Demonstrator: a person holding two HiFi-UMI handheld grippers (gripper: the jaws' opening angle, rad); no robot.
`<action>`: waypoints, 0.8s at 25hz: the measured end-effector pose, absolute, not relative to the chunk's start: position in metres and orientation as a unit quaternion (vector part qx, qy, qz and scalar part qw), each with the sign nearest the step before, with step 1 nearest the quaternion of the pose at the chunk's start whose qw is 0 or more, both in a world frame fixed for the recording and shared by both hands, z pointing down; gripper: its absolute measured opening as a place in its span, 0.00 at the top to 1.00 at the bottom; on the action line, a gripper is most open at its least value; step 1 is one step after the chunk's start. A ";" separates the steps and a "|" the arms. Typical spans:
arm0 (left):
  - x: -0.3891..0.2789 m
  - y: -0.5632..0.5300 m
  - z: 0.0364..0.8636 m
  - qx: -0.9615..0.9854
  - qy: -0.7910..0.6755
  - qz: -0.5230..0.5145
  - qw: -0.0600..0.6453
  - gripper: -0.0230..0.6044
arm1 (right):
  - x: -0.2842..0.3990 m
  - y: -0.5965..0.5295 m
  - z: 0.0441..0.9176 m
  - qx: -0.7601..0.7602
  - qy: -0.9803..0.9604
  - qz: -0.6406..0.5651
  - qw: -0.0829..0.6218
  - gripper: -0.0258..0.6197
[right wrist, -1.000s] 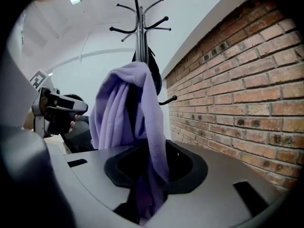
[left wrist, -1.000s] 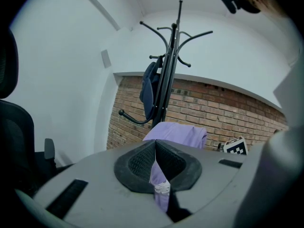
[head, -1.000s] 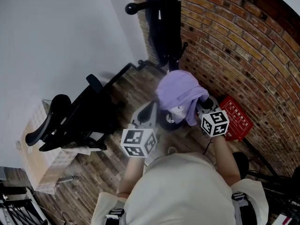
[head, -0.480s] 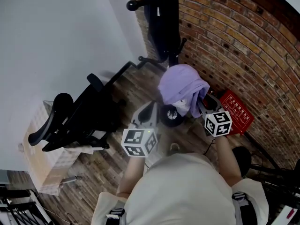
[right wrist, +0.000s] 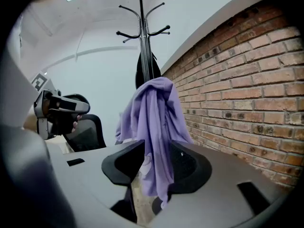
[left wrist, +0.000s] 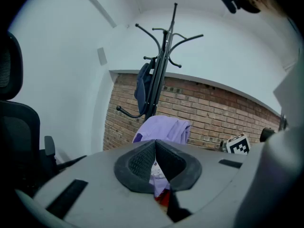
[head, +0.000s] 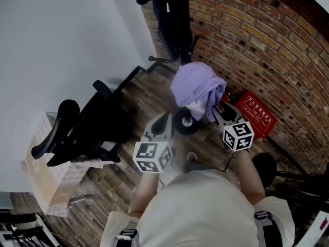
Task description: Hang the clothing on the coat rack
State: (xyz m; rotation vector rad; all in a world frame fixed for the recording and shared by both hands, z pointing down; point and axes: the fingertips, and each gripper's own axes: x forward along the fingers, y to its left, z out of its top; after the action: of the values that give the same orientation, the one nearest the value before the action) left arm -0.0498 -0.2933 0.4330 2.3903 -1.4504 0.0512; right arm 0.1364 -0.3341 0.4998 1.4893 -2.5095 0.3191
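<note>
A purple garment [head: 198,86] hangs from a low arm of the black coat rack [left wrist: 164,61], in front of a dark garment [left wrist: 142,87]; the hook under it is hidden. My right gripper [head: 218,108] sits at its lower right edge. In the right gripper view the purple cloth [right wrist: 154,122] drops between the jaws of that gripper [right wrist: 159,158], which have just been opening and now stand open, with a gap beside the left pad. My left gripper [head: 165,121] is level with it to the left, clear of the cloth. Its fingertips [left wrist: 155,144] meet, shut on nothing.
A brick wall [head: 267,50] runs along the right with a red sign [head: 257,118] leaning at its foot. A black office chair [head: 77,130] and a cardboard box [head: 46,174] stand at the left by the white wall. A round black disc [head: 187,123] lies on the floor below the garment.
The right gripper has let go of the purple garment, which stays hanging on the rack. Both grippers have shifted a little, the right one toward the garment's lower right.
</note>
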 end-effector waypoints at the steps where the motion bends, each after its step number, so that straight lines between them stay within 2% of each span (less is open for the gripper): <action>1: -0.049 -0.289 0.434 0.843 -0.509 0.018 0.172 0.96 | 0.135 -0.329 0.498 0.504 -0.851 0.106 0.102 0.75; 8: -0.046 -0.252 0.437 0.847 -0.502 0.019 0.173 0.96 | 0.123 -0.288 0.476 0.500 -0.858 0.084 0.082 0.76; 15: -0.050 -0.207 0.442 0.843 -0.505 0.019 0.182 0.96 | 0.108 -0.242 0.452 0.499 -0.861 0.064 0.073 0.87; 20: -0.052 -0.181 0.440 0.841 -0.508 0.013 0.183 0.96 | 0.098 -0.211 0.438 0.495 -0.865 0.053 0.065 0.91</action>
State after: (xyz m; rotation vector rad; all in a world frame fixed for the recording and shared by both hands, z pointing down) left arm -0.0524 -0.1813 0.4400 2.3734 -1.4345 0.0364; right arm 0.0984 -0.2106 0.4375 1.4924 -2.6101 0.1605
